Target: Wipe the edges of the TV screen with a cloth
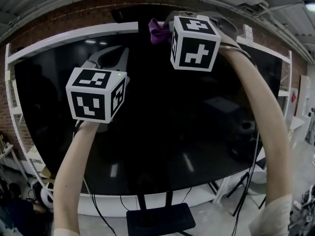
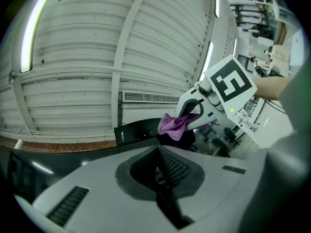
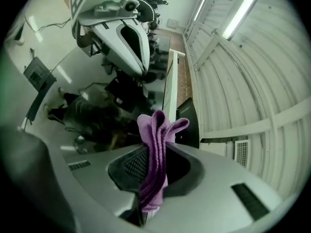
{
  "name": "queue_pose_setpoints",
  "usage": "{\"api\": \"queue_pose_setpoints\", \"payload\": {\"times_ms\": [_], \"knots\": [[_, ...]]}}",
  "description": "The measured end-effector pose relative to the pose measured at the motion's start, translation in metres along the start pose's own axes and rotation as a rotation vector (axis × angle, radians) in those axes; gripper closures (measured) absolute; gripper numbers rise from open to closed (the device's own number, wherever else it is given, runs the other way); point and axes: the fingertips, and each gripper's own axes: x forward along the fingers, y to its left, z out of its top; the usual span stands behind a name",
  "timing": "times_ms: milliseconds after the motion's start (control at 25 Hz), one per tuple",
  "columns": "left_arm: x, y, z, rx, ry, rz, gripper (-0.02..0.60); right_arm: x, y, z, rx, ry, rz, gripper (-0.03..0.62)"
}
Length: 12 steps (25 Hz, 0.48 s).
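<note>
A large black TV screen (image 1: 162, 132) in a white frame fills the head view. A purple cloth (image 1: 157, 32) is pinched in my right gripper (image 1: 166, 27), which is shut on it at the top edge of the TV (image 1: 98, 32), near the middle. In the right gripper view the cloth (image 3: 156, 149) stands folded between the jaws of the right gripper (image 3: 154, 159). My left gripper (image 1: 118, 53) hovers in front of the upper left of the screen, below and left of the cloth. Its jaws are shut with nothing between them (image 2: 158, 168). From there the cloth (image 2: 174, 125) shows ahead.
A black box (image 1: 125, 14) sits on top of the TV just left of the cloth. The TV stand's dark base (image 1: 160, 220) and cables lie below. White shelving (image 1: 288, 92) stands at the right. A ribbed ceiling with light tubes (image 2: 31, 30) is overhead.
</note>
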Motion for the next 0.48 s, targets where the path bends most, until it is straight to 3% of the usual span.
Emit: {"api": "queue_pose_setpoints", "payload": {"times_ms": [200,360,480], "knots": [[-0.022,0.019,-0.009,0.083,-0.031,-0.068,0.566,0.020,0.000,0.041,-0.093,0.125,-0.129,0.540],[-0.041,0.042,-0.014,0.058,-0.043,-0.090,0.566,0.027,-0.002,0.064,-0.061,0.148,-0.113,0.540],[-0.053,0.066,-0.018,0.035,-0.056,-0.065,0.566,0.030,-0.005,0.081,-0.060,0.145,-0.096,0.540]]}}
